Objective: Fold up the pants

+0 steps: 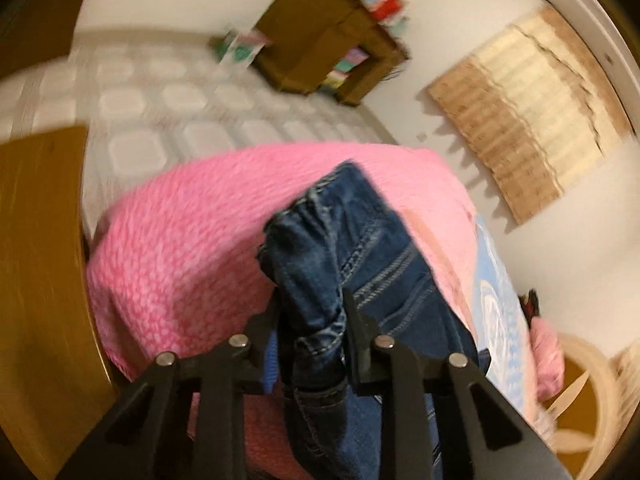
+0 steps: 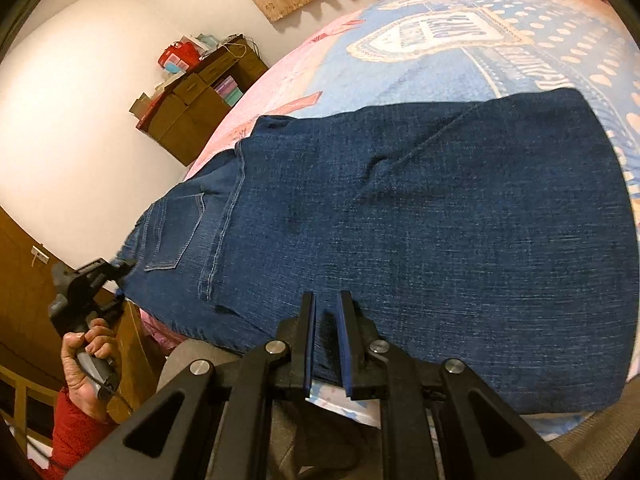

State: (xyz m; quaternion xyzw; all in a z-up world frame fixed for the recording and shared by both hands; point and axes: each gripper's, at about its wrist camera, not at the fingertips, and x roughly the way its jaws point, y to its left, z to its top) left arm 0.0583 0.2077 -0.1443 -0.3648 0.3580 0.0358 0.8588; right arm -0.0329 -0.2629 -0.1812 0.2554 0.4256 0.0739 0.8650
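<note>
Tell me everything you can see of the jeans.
The jeans are dark blue denim with pale stitching and a back pocket showing. They lie spread across the bed, folded leg over leg, waist end toward the bed's edge. The left gripper pinches a bunched, lifted part at the waist end. The right gripper is at the near edge, fabric between its narrowly parted fingers.
</note>
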